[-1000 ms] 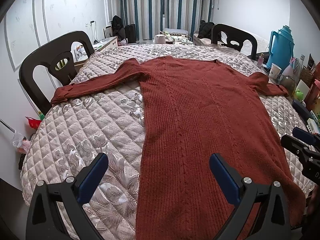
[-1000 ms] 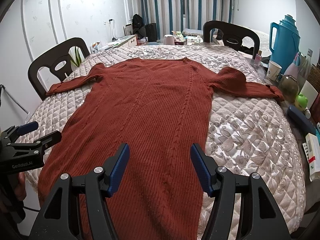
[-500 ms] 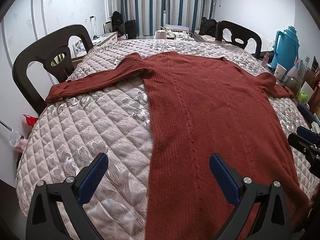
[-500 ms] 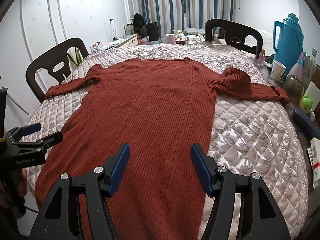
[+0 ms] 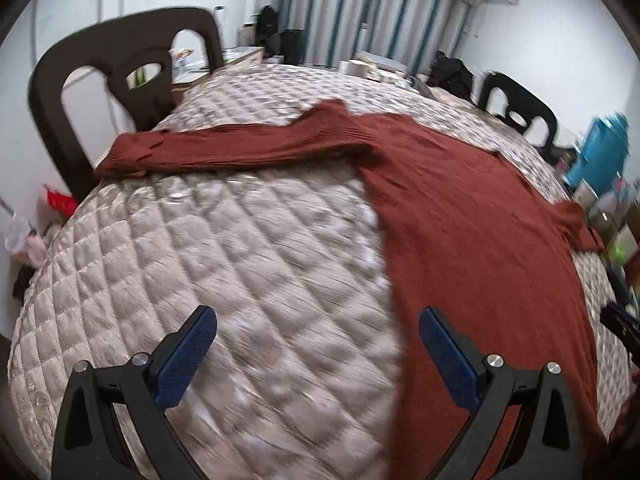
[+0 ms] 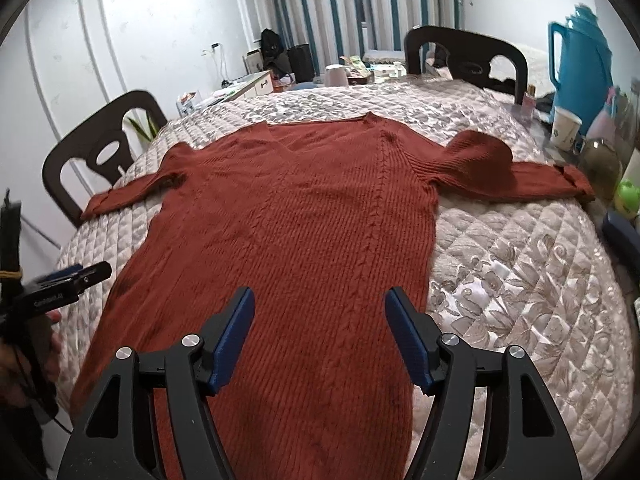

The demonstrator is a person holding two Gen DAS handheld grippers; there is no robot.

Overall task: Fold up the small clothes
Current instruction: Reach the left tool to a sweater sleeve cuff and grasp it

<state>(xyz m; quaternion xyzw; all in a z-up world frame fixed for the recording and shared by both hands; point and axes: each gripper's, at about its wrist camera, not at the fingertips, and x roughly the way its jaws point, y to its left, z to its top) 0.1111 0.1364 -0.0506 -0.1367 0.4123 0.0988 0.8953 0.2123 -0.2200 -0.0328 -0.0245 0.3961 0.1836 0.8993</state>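
A rust-red knitted sweater (image 6: 320, 216) lies flat, front up, on the quilted table cover (image 6: 520, 264), both sleeves spread sideways. In the left wrist view the sweater (image 5: 472, 216) fills the right side and its left sleeve (image 5: 224, 148) stretches toward the chair. My left gripper (image 5: 316, 352) is open and empty above the bare quilt (image 5: 224, 264), beside the sweater's left edge. My right gripper (image 6: 320, 328) is open and empty above the sweater's lower body. The left gripper also shows at the left edge of the right wrist view (image 6: 64, 284).
Dark chairs stand at the left (image 5: 116, 80) and at the far side (image 6: 464, 60). A blue thermos (image 6: 584, 68), a paper cup (image 6: 566, 128) and small bottles crowd the right edge of the table. Curtains (image 6: 360, 12) hang behind.
My left gripper has swung left, off the sweater's hem and over the bare quilt toward the left sleeve. My right gripper has moved slightly forward over the sweater. Both stay open.
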